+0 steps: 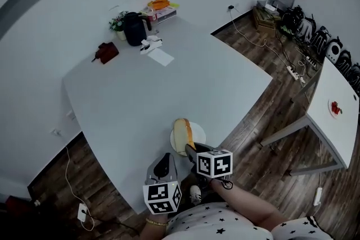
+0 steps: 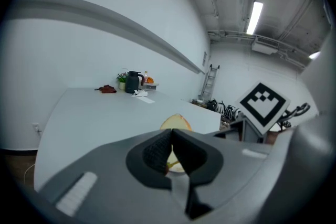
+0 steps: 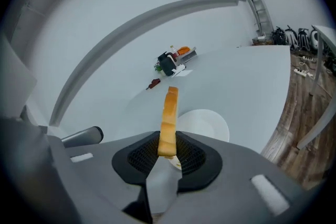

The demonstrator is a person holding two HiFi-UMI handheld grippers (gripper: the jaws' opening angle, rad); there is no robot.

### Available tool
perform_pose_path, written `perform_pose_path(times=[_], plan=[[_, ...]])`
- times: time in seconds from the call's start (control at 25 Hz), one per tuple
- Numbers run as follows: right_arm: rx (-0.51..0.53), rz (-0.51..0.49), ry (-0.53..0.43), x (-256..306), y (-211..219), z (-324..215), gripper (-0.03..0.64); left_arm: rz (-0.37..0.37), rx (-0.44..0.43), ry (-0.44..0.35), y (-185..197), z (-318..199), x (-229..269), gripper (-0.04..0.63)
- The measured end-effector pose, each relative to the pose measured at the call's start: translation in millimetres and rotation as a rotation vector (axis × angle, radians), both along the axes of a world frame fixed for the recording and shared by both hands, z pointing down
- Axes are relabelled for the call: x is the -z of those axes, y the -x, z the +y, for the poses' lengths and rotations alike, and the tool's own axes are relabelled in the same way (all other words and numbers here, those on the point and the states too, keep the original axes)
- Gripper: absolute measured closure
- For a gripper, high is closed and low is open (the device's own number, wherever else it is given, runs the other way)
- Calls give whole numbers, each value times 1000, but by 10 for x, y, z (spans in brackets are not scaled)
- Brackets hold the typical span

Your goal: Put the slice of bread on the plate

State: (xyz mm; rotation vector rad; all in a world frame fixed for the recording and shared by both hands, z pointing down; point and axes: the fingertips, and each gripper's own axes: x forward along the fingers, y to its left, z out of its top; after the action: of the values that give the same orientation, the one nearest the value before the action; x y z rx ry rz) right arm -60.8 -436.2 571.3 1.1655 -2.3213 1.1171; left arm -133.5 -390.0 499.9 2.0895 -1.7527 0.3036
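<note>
A slice of bread (image 1: 181, 135) stands on edge between the pads of my right gripper (image 1: 190, 149), which is shut on its lower end. It hangs over the left part of a white plate (image 1: 199, 133) near the table's front edge. In the right gripper view the bread (image 3: 169, 118) rises from the right gripper (image 3: 167, 152), with the plate (image 3: 207, 124) just behind and to the right. My left gripper (image 1: 163, 161) sits beside it on the left, jaws together and empty. From the left gripper (image 2: 170, 136) the bread (image 2: 176, 122) shows just past the tips.
At the far end of the grey table (image 1: 124, 104) stand a black kettle (image 1: 134, 28), a small plant (image 1: 118, 23), a red object (image 1: 106, 52), a paper sheet (image 1: 161, 57) and orange items (image 1: 159, 4). A second white table (image 1: 337, 104) stands on the right over wooden floor with cables.
</note>
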Motion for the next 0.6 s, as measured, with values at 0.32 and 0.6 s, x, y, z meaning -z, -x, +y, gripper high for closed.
perform_pose_path(times=[0.32,0.6], plan=[[-7,33,42,-156,-69,-173,506,-9,13,30,27,-147,-118,586],[4,164,-20,-193,-202,-217,465,-12,1,38,-16,-171,-139,586]])
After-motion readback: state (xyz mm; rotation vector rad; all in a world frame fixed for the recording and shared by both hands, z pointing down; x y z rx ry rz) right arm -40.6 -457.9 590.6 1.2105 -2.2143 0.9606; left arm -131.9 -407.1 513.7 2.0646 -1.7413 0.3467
